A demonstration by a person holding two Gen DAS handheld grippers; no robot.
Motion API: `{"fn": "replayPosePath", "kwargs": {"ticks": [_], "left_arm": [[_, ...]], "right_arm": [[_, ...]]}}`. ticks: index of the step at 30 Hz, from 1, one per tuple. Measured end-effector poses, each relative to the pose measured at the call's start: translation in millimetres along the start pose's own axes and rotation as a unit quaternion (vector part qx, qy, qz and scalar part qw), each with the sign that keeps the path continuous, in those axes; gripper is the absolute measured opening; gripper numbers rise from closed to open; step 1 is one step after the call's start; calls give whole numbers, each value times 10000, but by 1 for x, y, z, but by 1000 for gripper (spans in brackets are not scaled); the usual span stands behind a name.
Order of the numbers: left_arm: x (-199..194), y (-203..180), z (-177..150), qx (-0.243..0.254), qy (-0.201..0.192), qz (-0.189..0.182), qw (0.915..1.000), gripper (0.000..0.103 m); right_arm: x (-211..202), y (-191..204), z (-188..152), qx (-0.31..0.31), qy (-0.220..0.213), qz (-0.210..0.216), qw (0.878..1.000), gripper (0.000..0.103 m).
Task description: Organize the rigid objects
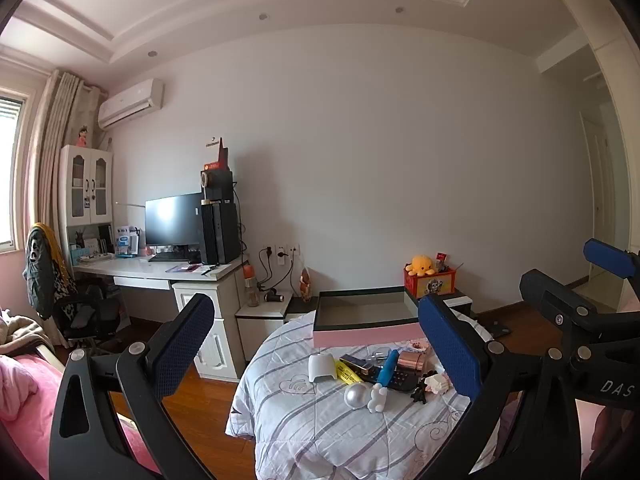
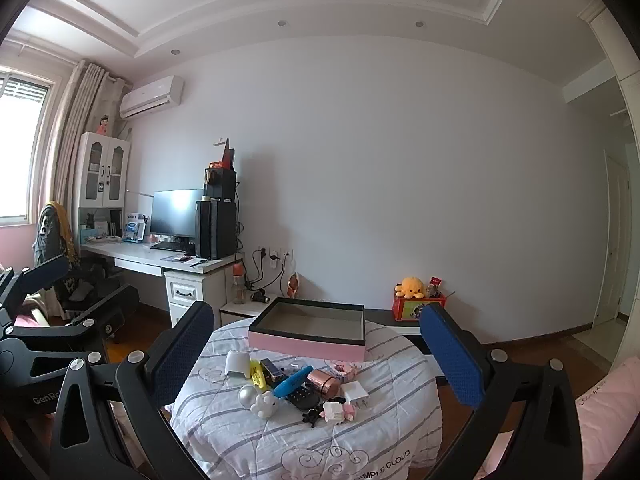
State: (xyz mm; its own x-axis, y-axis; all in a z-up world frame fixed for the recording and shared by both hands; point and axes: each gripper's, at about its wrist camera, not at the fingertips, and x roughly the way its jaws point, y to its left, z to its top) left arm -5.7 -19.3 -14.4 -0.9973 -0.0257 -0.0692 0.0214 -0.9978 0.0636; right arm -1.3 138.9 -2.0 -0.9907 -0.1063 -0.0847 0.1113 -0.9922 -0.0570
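A round table with a striped white quilt (image 2: pixel 320 436) holds a pile of small rigid objects: a white curved piece (image 2: pixel 236 361), a yellow box (image 2: pixel 258 374), a silver ball (image 2: pixel 247 395), a blue handle (image 2: pixel 292 382), a copper cylinder (image 2: pixel 325 383), a white charger (image 2: pixel 355 393) and a pink block figure (image 2: pixel 338 412). Behind them lies an open pink box with a dark rim (image 2: pixel 308 338); it looks empty. My left gripper (image 1: pixel 316 344) is open and empty above the table's near left. My right gripper (image 2: pixel 316 354) is open and empty, above the pile. The pink box also shows in the left wrist view (image 1: pixel 366 336).
A white desk (image 2: pixel 160 258) with monitor and black tower stands at the left wall. A low cabinet (image 2: pixel 400 326) behind the table carries a red box with a yellow plush (image 2: pixel 412 288). Pink bedding (image 1: pixel 16 400) lies at the near left. Wooden floor surrounds the table.
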Motion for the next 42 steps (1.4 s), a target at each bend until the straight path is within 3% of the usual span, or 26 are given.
{"fn": "replayPosePath", "kwargs": {"ticks": [22,26,33,42], "left_arm": [[17,-4,-15,24,134,-48,9999,103],[36,-6,-28,-11,387,-171,9991,103],[89,-14,-67,-71,1184,-536,9915,103],[166,-35,-132,-11,2236,-580,9730,103]], "right_arm": [[16,-6,-13,8,189,-27,9998,103],[32,-9,-25,32,393,-32,9992,103],[81,-26,-67,194,1081,-66,9939,103],[149,-50,-140,487,2089,-42,9767,103]]}}
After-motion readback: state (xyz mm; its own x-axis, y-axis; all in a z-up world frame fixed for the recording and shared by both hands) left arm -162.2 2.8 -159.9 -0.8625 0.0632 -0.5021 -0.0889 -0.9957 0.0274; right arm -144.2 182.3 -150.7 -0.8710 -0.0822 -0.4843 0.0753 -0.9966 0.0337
